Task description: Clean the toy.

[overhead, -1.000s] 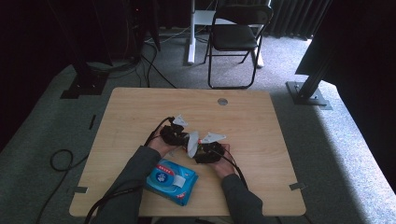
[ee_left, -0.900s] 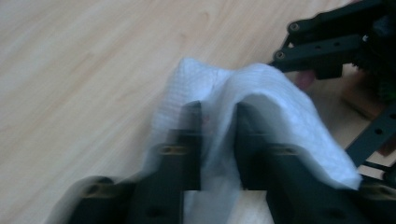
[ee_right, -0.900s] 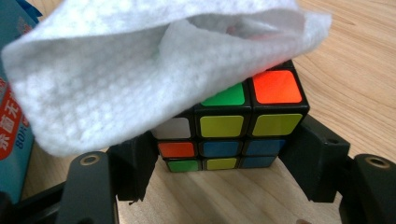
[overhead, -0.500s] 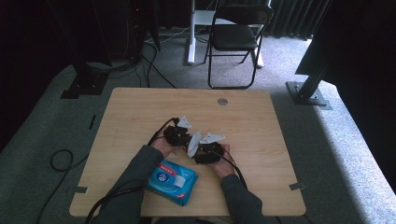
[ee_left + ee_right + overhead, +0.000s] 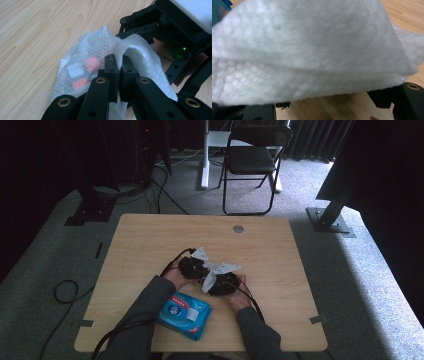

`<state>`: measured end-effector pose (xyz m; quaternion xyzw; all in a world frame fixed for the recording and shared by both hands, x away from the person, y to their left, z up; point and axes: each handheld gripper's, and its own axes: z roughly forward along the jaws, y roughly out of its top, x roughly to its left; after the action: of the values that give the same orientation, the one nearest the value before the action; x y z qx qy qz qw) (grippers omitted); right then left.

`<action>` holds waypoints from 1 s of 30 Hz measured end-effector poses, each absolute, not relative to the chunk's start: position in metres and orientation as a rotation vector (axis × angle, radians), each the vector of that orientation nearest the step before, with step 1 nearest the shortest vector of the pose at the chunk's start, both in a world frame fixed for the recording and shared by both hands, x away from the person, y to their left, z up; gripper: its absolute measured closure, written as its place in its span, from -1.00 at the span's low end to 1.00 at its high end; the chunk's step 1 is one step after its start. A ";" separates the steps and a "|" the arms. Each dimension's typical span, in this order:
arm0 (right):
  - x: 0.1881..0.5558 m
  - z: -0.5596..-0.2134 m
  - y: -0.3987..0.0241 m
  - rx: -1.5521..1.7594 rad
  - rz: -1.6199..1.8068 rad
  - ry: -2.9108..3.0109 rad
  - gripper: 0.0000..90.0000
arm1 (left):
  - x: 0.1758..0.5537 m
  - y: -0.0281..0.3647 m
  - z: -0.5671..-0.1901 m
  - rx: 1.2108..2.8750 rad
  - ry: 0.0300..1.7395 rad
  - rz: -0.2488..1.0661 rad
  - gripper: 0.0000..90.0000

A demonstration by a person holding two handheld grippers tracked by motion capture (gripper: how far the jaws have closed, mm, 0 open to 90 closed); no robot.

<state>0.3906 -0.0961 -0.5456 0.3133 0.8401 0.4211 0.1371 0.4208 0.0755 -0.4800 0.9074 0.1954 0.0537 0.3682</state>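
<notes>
White wipe (image 5: pixel 140 53) now pinched in left gripper (image 5: pixel 119 68), just clamped shut, centre frame; right gripper (image 5: pixel 212 282) wide, grip unclear; pulling apart possible

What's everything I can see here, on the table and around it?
wet wipe: one, white, held between both tongs above the table
wipes packet: one, blue, near table edge between the forearms
table: one, light wood, centre
folding chair: one, dark, beyond the table
floor cables: black, left on the grey carpet
left tongs: black, shut on the wet wipe
right tongs: black, wipe draped over them
forearms: two, grey sleeves, bottom
</notes>
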 end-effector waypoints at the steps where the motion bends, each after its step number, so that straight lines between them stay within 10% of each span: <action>1: 0.391 -0.546 -0.096 0.908 1.218 2.431 -0.27 | 0.421 0.076 -0.480 2.330 0.502 0.137 0.92; 30: 0.391 -0.546 -0.096 0.907 1.214 2.435 -0.27 | 0.419 0.111 -0.480 2.311 0.626 0.256 0.92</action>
<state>0.3907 -0.0958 -0.5457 0.3132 0.8411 0.4193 0.1365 0.4193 0.1106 -0.4796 0.8958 0.2426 0.0991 0.3589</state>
